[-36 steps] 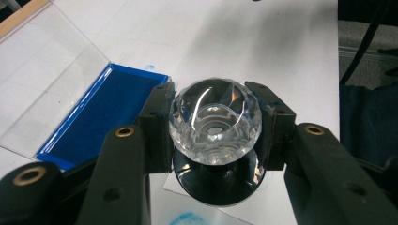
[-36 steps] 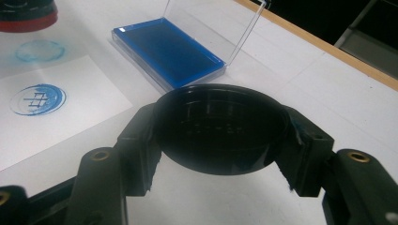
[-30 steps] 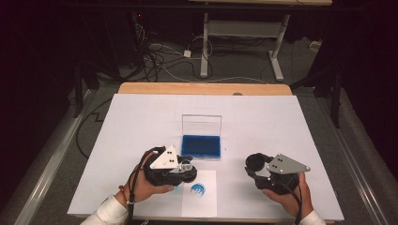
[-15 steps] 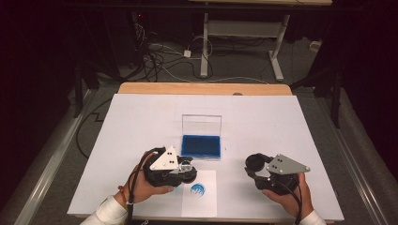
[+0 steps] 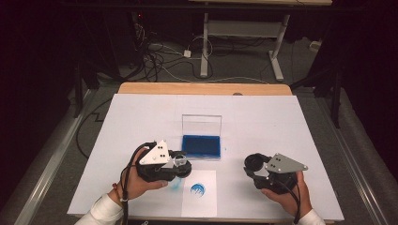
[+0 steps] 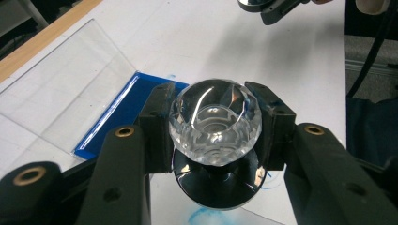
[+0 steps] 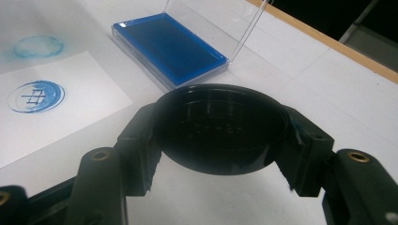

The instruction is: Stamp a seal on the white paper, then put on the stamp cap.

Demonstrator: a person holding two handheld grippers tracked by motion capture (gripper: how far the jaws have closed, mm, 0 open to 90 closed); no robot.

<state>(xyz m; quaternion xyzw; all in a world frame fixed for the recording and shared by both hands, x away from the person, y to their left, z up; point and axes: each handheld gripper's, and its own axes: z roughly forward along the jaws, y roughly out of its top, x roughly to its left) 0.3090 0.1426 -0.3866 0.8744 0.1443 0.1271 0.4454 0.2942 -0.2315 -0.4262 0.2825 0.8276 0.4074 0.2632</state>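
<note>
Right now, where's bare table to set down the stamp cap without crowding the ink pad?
The far strip of the white table cover behind the ink pad lies bare, as does the wide patch to the pad's right, beyond the right tool. It is crowded near the front: left tool, stamp, printed paper.

1 stamp, 1 cap, 1 ink pad, 1 paper

A blue ink pad, a blue round print on white paper, a clear faceted stamp knob.
</note>
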